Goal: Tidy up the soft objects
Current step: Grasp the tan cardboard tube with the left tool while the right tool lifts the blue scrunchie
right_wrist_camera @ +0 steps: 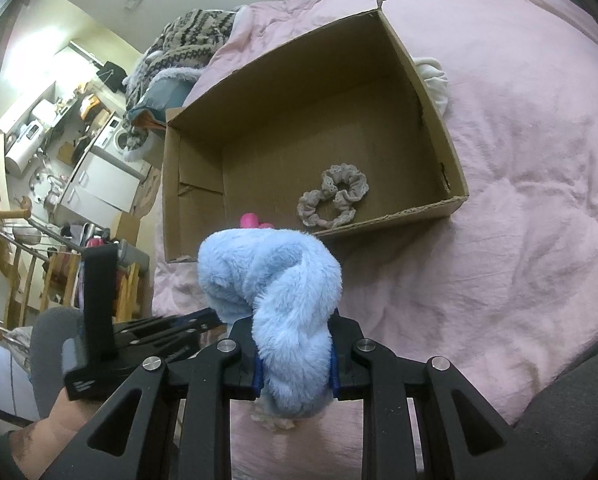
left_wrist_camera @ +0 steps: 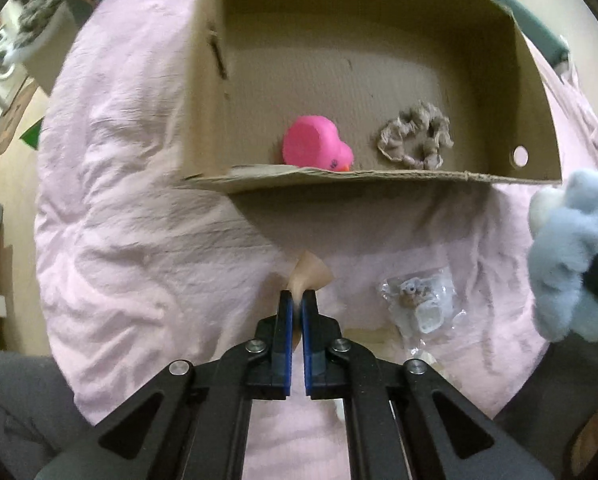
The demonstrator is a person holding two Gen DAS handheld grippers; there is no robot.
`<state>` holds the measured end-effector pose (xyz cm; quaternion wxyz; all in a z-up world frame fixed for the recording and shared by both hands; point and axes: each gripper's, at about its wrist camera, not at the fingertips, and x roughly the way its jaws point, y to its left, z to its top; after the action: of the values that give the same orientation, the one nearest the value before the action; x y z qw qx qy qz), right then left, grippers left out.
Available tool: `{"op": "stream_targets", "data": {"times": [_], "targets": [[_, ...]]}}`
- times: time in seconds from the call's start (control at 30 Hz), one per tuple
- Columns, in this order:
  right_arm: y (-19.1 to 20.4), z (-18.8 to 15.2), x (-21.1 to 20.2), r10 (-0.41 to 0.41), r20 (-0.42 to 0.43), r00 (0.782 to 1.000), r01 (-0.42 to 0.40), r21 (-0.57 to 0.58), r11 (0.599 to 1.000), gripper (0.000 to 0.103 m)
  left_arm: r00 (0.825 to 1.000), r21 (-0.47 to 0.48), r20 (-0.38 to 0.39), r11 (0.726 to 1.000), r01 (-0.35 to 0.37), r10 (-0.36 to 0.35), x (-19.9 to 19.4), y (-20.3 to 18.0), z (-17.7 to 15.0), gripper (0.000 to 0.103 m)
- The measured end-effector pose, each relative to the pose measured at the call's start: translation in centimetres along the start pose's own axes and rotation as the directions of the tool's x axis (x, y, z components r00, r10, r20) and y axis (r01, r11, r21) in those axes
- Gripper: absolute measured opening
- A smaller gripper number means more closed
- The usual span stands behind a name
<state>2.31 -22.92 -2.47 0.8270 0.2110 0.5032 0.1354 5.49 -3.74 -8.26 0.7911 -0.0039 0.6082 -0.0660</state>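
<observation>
a pink bedspread [right_wrist_camera: 499,200] covers the bed, and an open cardboard box [right_wrist_camera: 431,120] sits on it – inside lie a pink rubber duck [left_wrist_camera: 315,144] and a beige lace scrunchie [right_wrist_camera: 333,196]. the right gripper [right_wrist_camera: 295,364] is clamped on a fluffy blue plush [right_wrist_camera: 271,280] just short of the box. the left gripper [left_wrist_camera: 297,300] pinches a small beige soft piece [left_wrist_camera: 309,274] on the bedspread (jaws nearly together), near a clear plastic packet [left_wrist_camera: 417,306].

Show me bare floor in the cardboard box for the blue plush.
Free: the open cardboard box, its far half and left side. Crowded: near wall, where the pink rubber duck and beige frilly scrunchie sit.
</observation>
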Motion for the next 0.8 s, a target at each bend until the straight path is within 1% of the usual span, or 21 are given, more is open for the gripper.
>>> {"op": "stream_targets", "data": {"times": [0.2,0.33,0.5,0.67,0.7,0.77,0.8], "targets": [[0.4,-0.1,0.0,-0.014,-0.001,1.000,0.014,-0.015,1.000,0.025,0.998,-0.062,0.059,0.998,0.006,-0.002,-2.6,1.7,-0.9,0.004],[0.5,-0.1,-0.1,-0.018,0.003,1.000,0.018,-0.026,0.999,0.025,0.997,-0.096,0.082,0.995,0.015,-0.007,-4.0,2.3,-1.0,0.004],[0.7,-0.2,-0.3,-0.020,0.013,1.000,0.020,-0.033,0.999,0.025,0.993,-0.104,0.117,0.995,0.008,0.004,-4.9,2.0,-1.2,0.004],[0.9,-0.2,-0.7,-0.002,0.037,0.999,0.004,-0.047,0.999,0.025,0.984,-0.116,0.177,0.993,0.010,0.010,-7.1,2.4,-1.5,0.004],[0.9,-0.2,-0.9,0.004,0.044,0.999,-0.002,-0.048,0.999,0.025,0.983,-0.123,0.185,0.992,0.017,0.006,-7.5,2.4,-1.6,0.004],[1.0,-0.2,-1.4,0.012,0.059,0.998,-0.009,-0.045,0.999,0.025,0.980,-0.142,0.193,0.988,0.067,-0.039,-8.3,2.6,-1.5,0.004],[1.0,-0.1,-1.6,0.008,0.062,0.998,-0.005,-0.039,0.999,0.025,0.978,-0.140,0.206,0.988,0.068,-0.038,-8.8,2.5,-1.3,0.004]]}}
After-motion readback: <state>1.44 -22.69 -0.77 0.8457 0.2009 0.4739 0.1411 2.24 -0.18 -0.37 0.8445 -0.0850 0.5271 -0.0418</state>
